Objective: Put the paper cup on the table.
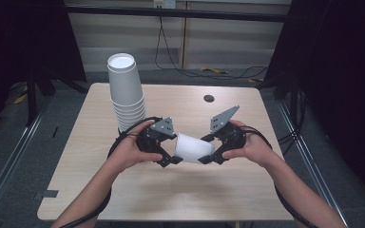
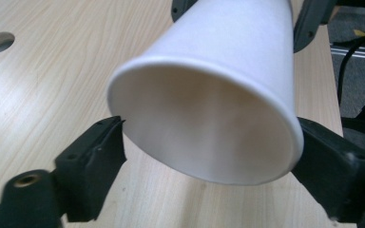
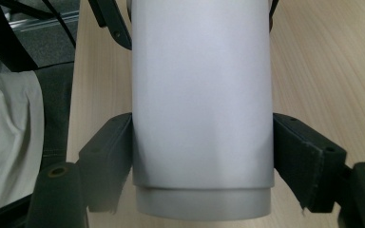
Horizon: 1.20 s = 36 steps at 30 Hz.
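1. A white paper cup lay sideways above the table's near middle, held between both grippers.
2. The right gripper pinched its base end, where two nested bases suggested two cups.
3. The left gripper pinched its open rim.
4. Squeezing could have crushed the rim; pulling unevenly might have dropped one cup.
5. A cup stack stood far left.

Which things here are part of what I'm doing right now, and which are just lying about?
In the job:
- paper cup, held on its side between both grippers
- left gripper, jaws at the cup's open rim
- right gripper, jaws against the cup's base end
- stack of cups, likely its source

Lying about:
- table, with its round hole
- cables on the floor behind
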Motion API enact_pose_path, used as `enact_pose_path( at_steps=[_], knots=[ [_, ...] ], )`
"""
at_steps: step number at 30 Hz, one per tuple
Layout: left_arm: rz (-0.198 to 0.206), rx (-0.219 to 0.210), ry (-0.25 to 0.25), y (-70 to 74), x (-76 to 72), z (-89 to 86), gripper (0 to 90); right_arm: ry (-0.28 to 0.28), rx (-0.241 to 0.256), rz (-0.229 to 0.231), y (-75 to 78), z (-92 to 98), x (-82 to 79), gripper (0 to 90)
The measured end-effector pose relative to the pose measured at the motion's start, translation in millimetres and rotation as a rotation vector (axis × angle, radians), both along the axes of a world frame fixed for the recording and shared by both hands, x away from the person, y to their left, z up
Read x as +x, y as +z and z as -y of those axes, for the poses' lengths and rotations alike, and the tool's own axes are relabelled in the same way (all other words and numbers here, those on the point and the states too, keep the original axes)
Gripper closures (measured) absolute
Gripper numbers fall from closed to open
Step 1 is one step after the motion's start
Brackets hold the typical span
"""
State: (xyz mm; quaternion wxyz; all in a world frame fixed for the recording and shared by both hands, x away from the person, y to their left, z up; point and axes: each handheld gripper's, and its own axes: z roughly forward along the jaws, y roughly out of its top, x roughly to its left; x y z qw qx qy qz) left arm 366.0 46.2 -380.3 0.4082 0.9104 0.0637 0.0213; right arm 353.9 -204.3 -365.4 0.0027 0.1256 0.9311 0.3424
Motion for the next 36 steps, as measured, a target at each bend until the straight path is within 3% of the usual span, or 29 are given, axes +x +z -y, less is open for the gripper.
enact_pose_path(
  at_steps=[7, 18, 26, 36],
  knots=[
    [0.000, -0.033, 0.033, -0.1, -0.6, 3.8, 3.6, 0.016, 0.006, 0.004, -0.2, -5.4, -1.6, 26.1],
    [0.017, -0.016, 0.019, -5.1, -1.7, 2.0, 6.7, -0.012, -0.013, 0.027, 0.5, -2.6, -0.8, 26.5],
    [0.011, -0.020, 0.021, -14.5, -0.8, -3.3, 5.8, -0.022, 0.032, 0.031, 3.4, 4.9, -1.3, 26.4],
    [-0.006, -0.064, 0.014, -18.6, 0.3, 2.4, 3.1, 0.006, 0.081, 0.027, 6.7, 0.5, -0.9, 26.4]
  ],
)
